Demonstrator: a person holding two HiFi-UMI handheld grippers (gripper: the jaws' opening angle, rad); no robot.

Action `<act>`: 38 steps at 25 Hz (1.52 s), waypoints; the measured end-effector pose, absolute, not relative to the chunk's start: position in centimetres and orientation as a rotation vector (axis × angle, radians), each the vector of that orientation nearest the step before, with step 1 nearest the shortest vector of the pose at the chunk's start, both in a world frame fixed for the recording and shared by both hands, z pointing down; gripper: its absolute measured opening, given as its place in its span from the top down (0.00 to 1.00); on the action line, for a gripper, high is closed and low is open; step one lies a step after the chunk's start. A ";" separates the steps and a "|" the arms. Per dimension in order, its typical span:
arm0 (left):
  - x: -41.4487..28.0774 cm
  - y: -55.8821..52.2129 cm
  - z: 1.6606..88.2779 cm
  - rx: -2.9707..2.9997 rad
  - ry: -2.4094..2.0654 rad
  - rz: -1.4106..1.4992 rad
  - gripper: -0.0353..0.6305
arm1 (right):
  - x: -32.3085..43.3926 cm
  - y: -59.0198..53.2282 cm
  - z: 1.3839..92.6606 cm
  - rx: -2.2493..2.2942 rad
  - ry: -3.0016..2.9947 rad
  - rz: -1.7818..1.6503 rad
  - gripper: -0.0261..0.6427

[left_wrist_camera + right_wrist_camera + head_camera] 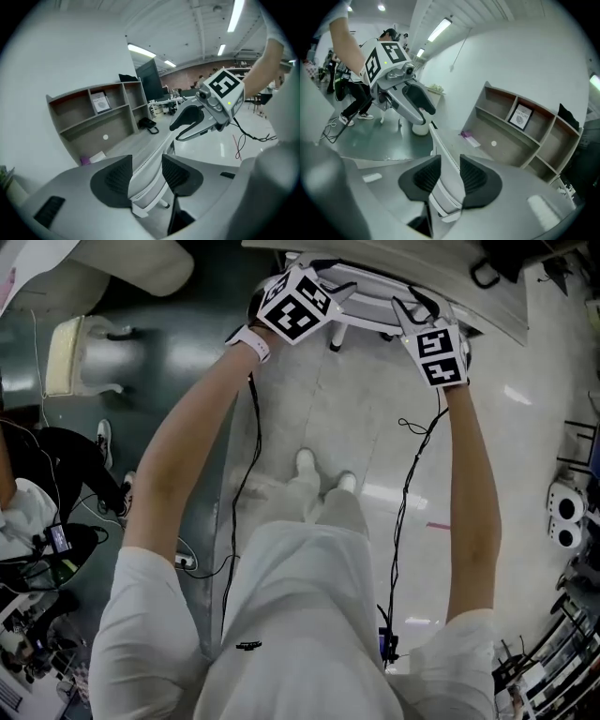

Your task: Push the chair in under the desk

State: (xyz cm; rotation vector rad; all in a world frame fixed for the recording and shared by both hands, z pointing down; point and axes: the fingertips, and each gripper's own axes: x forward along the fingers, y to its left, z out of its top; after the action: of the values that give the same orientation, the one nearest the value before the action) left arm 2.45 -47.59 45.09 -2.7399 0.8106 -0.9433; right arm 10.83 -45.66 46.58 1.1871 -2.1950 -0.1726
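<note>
Left claw (146, 165), right claw (450, 163) astride chair (158, 151)

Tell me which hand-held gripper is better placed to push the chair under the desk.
Right, probably. Both straddle the chair back; the right hand-held gripper has its pads against it, while the left hand-held gripper stands wider, looser.

Handheld grey two-jaw grippers with marker cubes: two, namely left gripper (146, 176) and right gripper (443, 177).
White mesh-backed office chair (154, 149): one.
Grey desk (472, 150): one.
Grey open shelf unit (511, 140): one.
Framed card (521, 116) in shelf: one.
White shoes (306, 462), frame centre: two.
Black cables (251, 446): two.
</note>
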 end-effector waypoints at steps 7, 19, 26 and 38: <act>0.6 -41.3 40.5 -2.799 0.967 -0.752 0.68 | 10.6 -40.0 40.9 1.295 -2.265 -0.183 0.87; -3.3 -29.8 35.9 -2.860 1.241 -0.459 0.83 | 9.1 -29.2 32.6 1.483 -2.343 -0.208 0.89; -5.0 -24.7 33.0 -2.865 1.327 -0.324 0.92 | 10.4 -23.9 31.9 1.585 -2.352 -0.168 0.93; -8.1 -18.2 32.4 -2.927 1.458 -0.188 0.94 | 8.9 -16.7 30.1 1.699 -2.421 -0.134 0.94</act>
State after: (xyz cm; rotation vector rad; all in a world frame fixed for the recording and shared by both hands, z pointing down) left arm -8.06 -18.24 32.41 -2.9273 1.4577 -0.1876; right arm 8.88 -16.66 30.06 1.6988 -2.4207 -0.1342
